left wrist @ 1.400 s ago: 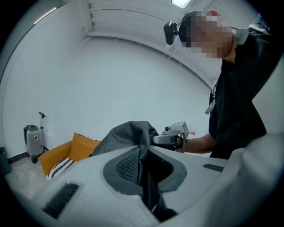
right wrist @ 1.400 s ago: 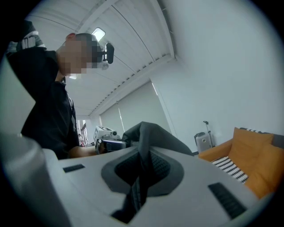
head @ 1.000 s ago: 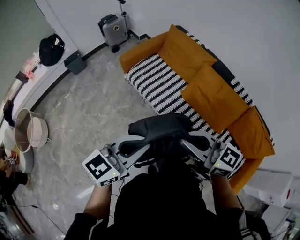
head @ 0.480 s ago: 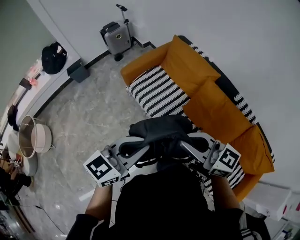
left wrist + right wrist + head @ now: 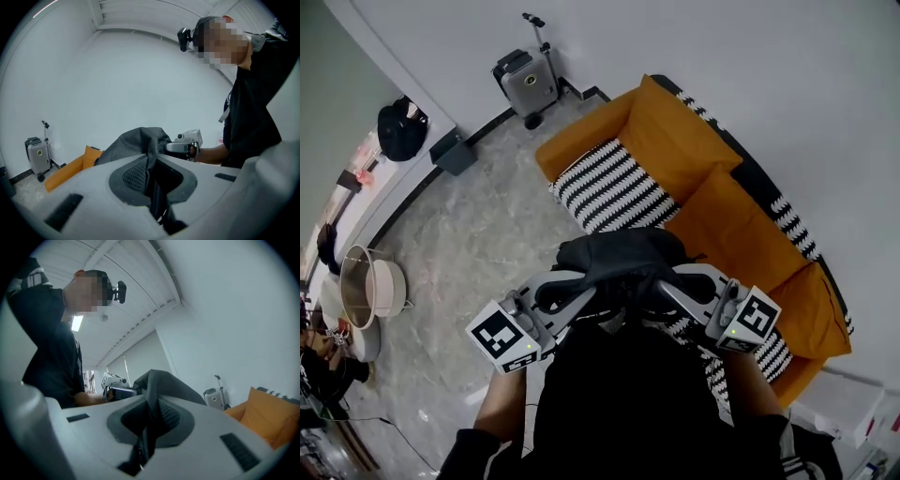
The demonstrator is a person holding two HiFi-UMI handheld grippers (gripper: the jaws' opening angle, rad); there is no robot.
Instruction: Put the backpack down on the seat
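A dark grey backpack (image 5: 623, 265) hangs in the air between both grippers, above the floor in front of the sofa. My left gripper (image 5: 572, 292) is shut on its fabric from the left; the pinched cloth (image 5: 151, 159) fills the jaws. My right gripper (image 5: 667, 289) is shut on it from the right, with fabric (image 5: 149, 420) clamped between the pads. The seat is the black-and-white striped cushion (image 5: 614, 187) of an orange sofa (image 5: 684, 141), just beyond the backpack. The bag's lower part is hidden behind the person's body.
A grey suitcase (image 5: 525, 80) stands by the wall left of the sofa. A black bag (image 5: 401, 128) and a dark box (image 5: 450, 150) sit at the left wall. A round basket (image 5: 367, 286) is on the marble floor (image 5: 478, 234) at far left. White boxes (image 5: 853, 412) lie right.
The view has shifted slightly, so the sofa now lies a little closer under the backpack. Both grippers keep their hold on the bag, in the same place before the person.
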